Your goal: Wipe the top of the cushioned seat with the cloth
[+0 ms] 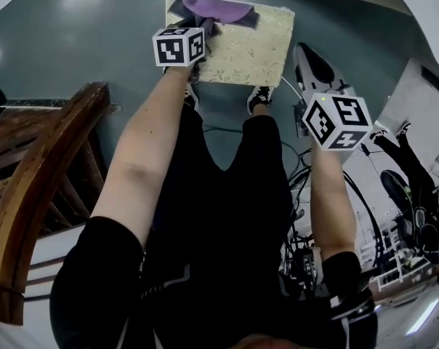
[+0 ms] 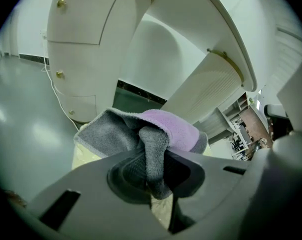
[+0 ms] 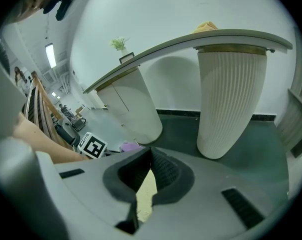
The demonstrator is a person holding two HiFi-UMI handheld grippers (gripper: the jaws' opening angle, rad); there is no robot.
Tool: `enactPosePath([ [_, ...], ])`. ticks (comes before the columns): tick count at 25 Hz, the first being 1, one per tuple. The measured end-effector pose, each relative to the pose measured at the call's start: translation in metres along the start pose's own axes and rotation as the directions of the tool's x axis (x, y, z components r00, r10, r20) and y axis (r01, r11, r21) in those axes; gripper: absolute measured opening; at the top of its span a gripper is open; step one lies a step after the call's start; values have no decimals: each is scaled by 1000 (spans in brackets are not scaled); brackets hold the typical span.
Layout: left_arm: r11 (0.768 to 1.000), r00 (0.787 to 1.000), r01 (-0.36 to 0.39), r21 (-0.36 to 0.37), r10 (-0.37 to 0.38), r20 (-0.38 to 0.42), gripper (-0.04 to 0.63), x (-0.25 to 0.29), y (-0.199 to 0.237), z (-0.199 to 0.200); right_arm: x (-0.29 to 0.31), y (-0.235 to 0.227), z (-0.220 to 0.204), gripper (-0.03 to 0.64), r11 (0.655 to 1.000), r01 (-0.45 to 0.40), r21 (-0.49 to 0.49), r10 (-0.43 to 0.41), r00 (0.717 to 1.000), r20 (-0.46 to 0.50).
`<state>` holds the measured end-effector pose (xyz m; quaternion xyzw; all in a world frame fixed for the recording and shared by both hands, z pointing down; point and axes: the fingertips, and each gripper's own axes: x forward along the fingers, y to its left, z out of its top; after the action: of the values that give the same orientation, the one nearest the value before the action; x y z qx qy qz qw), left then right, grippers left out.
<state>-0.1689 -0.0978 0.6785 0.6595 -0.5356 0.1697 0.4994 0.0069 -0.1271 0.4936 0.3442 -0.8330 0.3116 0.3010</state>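
far edge of seat under cloth

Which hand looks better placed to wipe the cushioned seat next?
Left: the left gripper is shut on the cloth over the seat; the right gripper is shut, empty, beside it.

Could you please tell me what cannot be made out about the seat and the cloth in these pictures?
- Head view: the left gripper and its cube cover the near left corner of the cushioned seat.
- Left gripper view: the cloth and the gripper's body hide nearly all the seat; whether the cloth presses on it is unclear.
- Right gripper view: the shut right gripper shows only a sliver of seat.
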Motion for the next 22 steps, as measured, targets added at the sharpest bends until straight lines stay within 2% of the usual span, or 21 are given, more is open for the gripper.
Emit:
enactPosePath([
  [4,999,1000,-16,-40,17,15,48,-10,27,1,11,11,4,6,1000,-11,-19,11,1000,-3],
  [8,999,999,-40,-37,40,12,47,-17,47,2,17,17,5,6,999,-14,-33,14,1000,-4],
  [11,990,996,-77,-122,82,34,48,-27,69,5,18,21,9,6,999,-11,-38,11,1000,0],
  [13,980,997,-69,-188,75,25,48,-33,82,4,18,26,12,6,999,-12,-45,12,1000,0],
  [14,979,998,-62,-197,65,9,48,-35,85,6,17,27,13,6,999,-12,-48,12,1000,1],
  [16,983,996,-81,-165,77,-34,48,-39,92,11,15,31,18,6,999,-10,-48,10,1000,5],
  [18,981,990,-129,-143,121,-67,48,-50,103,16,10,35,23,6,999,-10,-44,10,1000,10],
  [20,972,988,-147,-183,137,-69,48,-68,112,17,2,41,29,6,999,-15,-45,16,1000,15],
  [22,964,993,-115,-241,108,-42,48,-89,109,19,-8,46,36,6,998,-22,-54,23,1000,20],
])
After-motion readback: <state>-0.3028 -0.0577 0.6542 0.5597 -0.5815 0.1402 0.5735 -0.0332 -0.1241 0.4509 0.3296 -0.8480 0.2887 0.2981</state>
